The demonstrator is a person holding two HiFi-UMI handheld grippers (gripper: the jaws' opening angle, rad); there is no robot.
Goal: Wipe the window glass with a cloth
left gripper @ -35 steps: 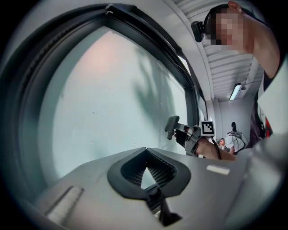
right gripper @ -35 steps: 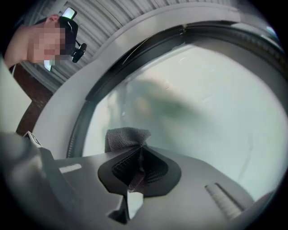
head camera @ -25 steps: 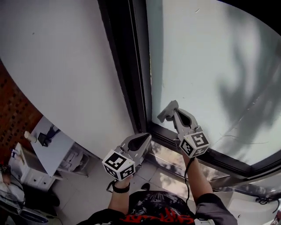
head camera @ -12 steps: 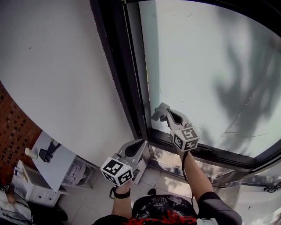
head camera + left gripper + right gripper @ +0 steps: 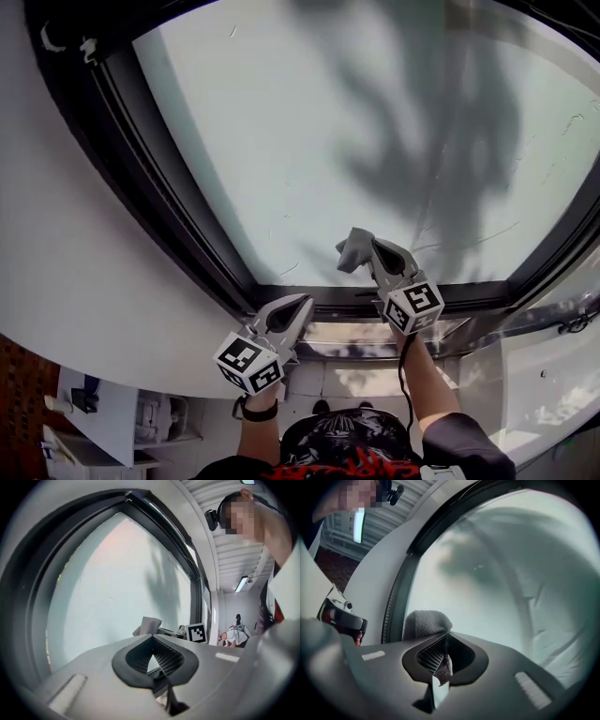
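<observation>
So the right tongs are clamping down on a grey cloth, and in the right gripper view you can see those tongs pinching together on a corner of it, with the rest of the cloth bunching up just past the tips. From the head view the cloth is sticking out beyond the tongs, its long axis running more or less in line with them, and the loose bunched end is pointing up and a bit left toward the window glass. It's sitting low on the pane, just above the bottom rail of the dark frame and roughly in the middle of the width. It looks like it's pressing on the glass, but I can't say for sure it's touching. The left tongs are hanging lower and to the left, down by the bottom rail and apart from the cloth. The left gripper view is showing these tongs with the tips meeting and nothing gripped between them, plus the cloth poking up beyond them against the pane. Both sets of tongs are aiming up at the window.
</observation>
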